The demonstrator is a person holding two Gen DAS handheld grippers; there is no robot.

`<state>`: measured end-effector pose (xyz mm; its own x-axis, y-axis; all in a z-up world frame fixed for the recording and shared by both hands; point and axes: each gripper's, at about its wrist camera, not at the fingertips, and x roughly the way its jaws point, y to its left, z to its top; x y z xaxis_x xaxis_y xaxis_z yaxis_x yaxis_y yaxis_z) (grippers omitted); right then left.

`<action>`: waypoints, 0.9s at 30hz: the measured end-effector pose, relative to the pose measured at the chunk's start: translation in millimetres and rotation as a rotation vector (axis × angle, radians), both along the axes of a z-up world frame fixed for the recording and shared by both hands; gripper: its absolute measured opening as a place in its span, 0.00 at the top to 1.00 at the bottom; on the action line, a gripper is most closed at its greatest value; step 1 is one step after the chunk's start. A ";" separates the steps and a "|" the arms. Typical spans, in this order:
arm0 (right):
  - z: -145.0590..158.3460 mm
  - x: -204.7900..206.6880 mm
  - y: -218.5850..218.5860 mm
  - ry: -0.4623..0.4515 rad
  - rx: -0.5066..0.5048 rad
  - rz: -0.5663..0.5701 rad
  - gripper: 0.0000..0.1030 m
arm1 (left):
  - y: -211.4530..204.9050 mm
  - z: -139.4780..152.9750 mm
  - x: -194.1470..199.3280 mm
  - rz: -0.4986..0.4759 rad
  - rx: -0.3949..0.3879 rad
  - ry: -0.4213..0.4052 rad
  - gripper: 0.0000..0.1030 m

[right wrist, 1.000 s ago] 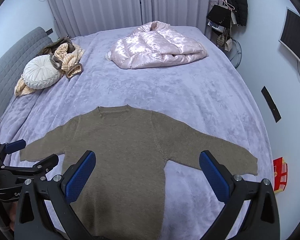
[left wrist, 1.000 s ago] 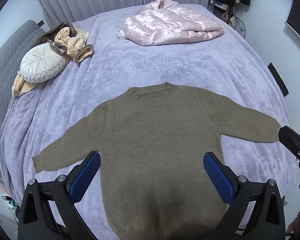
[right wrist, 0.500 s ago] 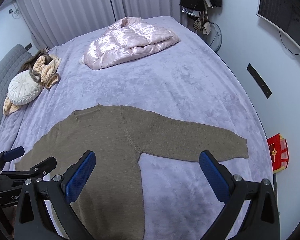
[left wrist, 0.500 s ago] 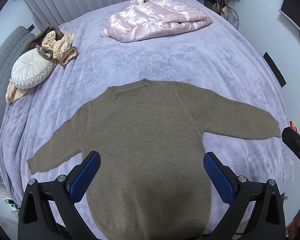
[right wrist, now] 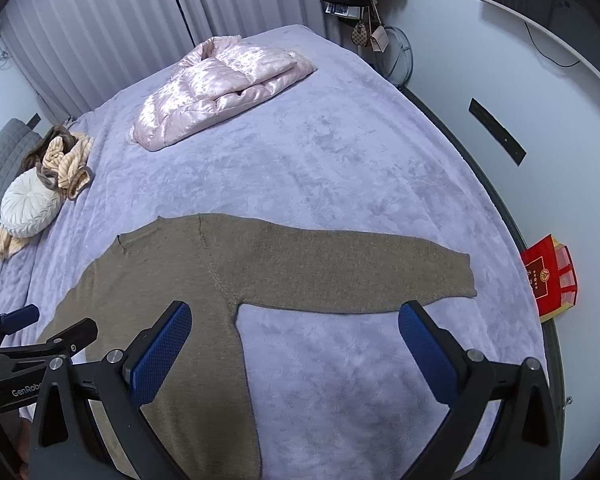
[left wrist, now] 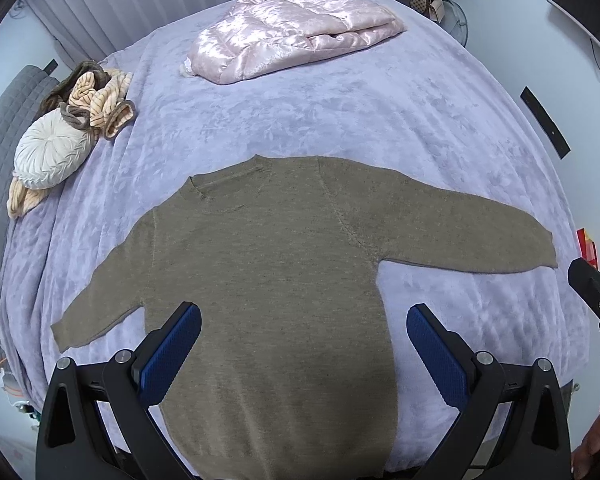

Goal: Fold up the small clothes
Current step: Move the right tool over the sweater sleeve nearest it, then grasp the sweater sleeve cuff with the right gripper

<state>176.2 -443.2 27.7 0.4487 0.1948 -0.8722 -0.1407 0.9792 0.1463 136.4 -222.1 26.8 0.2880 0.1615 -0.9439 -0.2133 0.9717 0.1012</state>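
Purple bed (left wrist: 380, 120) holds the sweater (left wrist: 268, 280); its sleeve (right wrist: 360, 276) stretches sideways just past my right gripper (right wrist: 296, 344), both grippers wide open, left gripper (left wrist: 304, 344) farther

The left gripper (left wrist: 304, 344) is held with its blue-padded fingers (left wrist: 172, 354) spread wide apart, nothing being gripped between them; the right gripper (right wrist: 294, 344) is likewise held wide open and empty; the two are carried side by side, level with each other; part of a hand (left wrist: 594, 436) is glimpsed at the lower right edge.
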 end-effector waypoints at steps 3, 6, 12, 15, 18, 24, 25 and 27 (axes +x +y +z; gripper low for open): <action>-6.6 2.7 -13.0 0.006 -0.005 -0.014 0.00 | -10.8 -4.1 4.9 -0.006 0.004 0.010 0.00; -18.6 8.0 -31.5 0.018 -0.003 -0.046 0.00 | -22.2 -8.8 9.4 -0.014 0.010 0.022 0.00; -58.3 23.7 -81.2 0.059 0.034 -0.139 0.00 | -45.8 -20.6 24.1 -0.041 0.038 0.041 0.00; -79.7 34.1 -103.8 0.092 0.042 -0.189 0.00 | -55.6 -31.5 32.9 -0.050 0.040 0.057 0.00; -97.7 45.2 -119.4 0.115 0.027 -0.218 0.00 | -65.7 -45.5 43.1 -0.051 0.039 0.079 0.00; -128.9 62.6 -134.8 0.165 0.014 -0.232 0.00 | -80.7 -74.4 61.2 -0.035 0.043 0.134 0.00; -134.5 64.9 -136.9 0.175 0.015 -0.232 0.00 | -82.2 -78.3 63.6 -0.029 0.041 0.143 0.00; -144.8 68.4 -140.5 0.192 0.019 -0.230 0.00 | -85.0 -83.1 66.4 -0.022 0.040 0.153 0.00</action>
